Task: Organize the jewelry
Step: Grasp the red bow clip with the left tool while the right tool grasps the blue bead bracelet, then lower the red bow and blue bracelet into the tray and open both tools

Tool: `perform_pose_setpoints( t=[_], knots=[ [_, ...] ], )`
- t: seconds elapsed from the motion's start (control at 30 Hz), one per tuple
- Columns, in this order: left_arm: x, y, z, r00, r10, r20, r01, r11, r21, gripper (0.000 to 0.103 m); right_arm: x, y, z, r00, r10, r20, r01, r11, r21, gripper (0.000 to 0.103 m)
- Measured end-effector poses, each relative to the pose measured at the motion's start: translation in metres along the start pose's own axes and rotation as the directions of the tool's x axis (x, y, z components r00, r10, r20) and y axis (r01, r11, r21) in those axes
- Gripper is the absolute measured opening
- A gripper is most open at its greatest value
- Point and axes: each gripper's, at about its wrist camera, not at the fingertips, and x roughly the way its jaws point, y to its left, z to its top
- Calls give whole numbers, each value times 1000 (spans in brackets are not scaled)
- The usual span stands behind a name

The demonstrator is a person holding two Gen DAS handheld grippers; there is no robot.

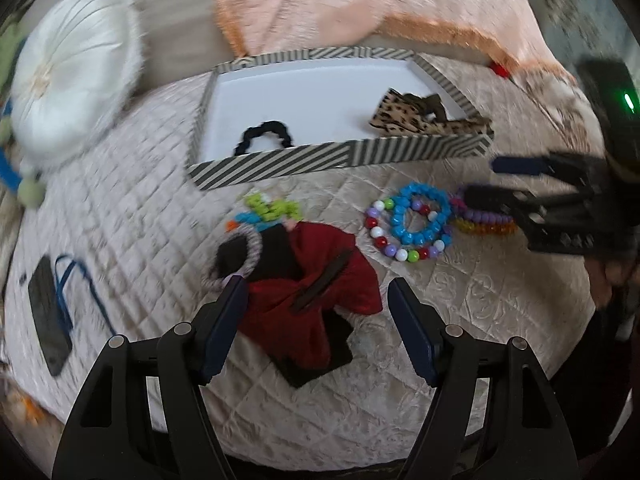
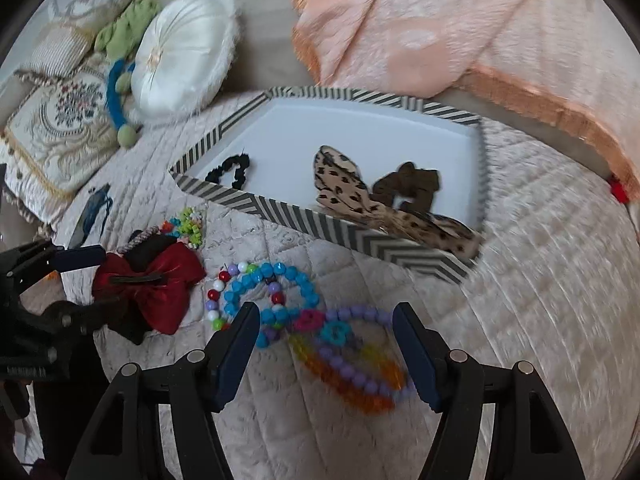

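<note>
The left gripper [image 1: 316, 304] gapes wide over the red bow [image 1: 316, 280]; the right gripper [image 2: 326, 328], open, straddles tangled bead bracelets [image 2: 344, 344] at the striped tray's [image 2: 320, 224] six o'clock. Through blur, snagging neighbouring strands seems likely.

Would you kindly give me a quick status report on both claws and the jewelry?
Left claw open over red bow. Right claw open over bead bracelets. Striped tray holds scrunchies, leopard piece. Nothing held, nothing blocking.
</note>
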Motion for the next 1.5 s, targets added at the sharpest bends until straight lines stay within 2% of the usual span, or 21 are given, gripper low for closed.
perform_pose_setpoints(
  t=[0.07, 0.1, 0.13, 0.23, 0.3, 0.37, 0.4, 0.43, 0.5, 0.53, 0.6, 0.8, 1.07, 1.3, 1.5],
  knots=[
    [7, -2, 3, 1000, 4, -11, -3, 1000, 23, 73, 10, 2, 9, 1000, 18, -8, -19, 1000, -19, 66],
    [11, -3, 4, 1000, 3, -16, -3, 999, 34, 73, 15, 4, 12, 1000, 22, -17, -23, 999, -31, 62],
    [14, -4, 4, 1000, 2, -21, -1, 999, 41, 73, 19, 5, 14, 999, 19, -28, -20, 999, -44, 52],
    [22, -3, 5, 999, -17, -44, 19, 999, 51, 72, 34, 12, 20, 998, -12, -68, 5, 994, -107, 44],
    [25, -2, 5, 998, -29, -47, 32, 998, 49, 62, 41, 15, 20, 996, -7, -94, -6, 991, -137, 43],
    [28, 2, 5, 998, -38, -59, 40, 999, 36, 39, 45, 15, 19, 994, -18, -108, 0, 987, -158, 43],
    [30, 3, 5, 997, -42, -61, 44, 999, 27, 33, 48, 14, 18, 993, -20, -117, 2, 987, -159, 43],
    [31, 6, 5, 997, -52, -62, 53, 999, 15, 25, 50, 13, 17, 993, -20, -119, 1, 988, -153, 38],
    [30, 8, 6, 995, -78, -60, 78, 997, 0, 22, 57, 11, 14, 991, -25, -128, 7, 990, -140, 23],
    [28, 10, 6, 994, -91, -58, 91, 996, -12, 18, 56, 12, 13, 993, -22, -113, 6, 990, -139, 19],
    [24, 13, 6, 991, -121, -54, 119, 992, -41, 17, 51, 13, 12, 995, -18, -99, 5, 992, -126, 9],
    [-8, 28, 10, 973, -230, 8, 229, 963, -142, 16, 5, 10, 18, 998, 55, 7, -55, 997, -60, 9],
    [-43, 31, 26, 956, -284, 80, 294, 938, -183, 16, -50, 16, 31, 990, 66, 122, -61, 997, -48, 9],
    [-55, 43, 53, 958, -256, 131, 281, 932, -228, 16, -74, 15, 45, 982, 73, 174, -67, 997, -41, 9],
    [-49, 56, 85, 962, -225, 156, 259, 933, -252, 16, -71, 15, 64, 980, 75, 186, -69, 997, -39, 9]
  ],
)
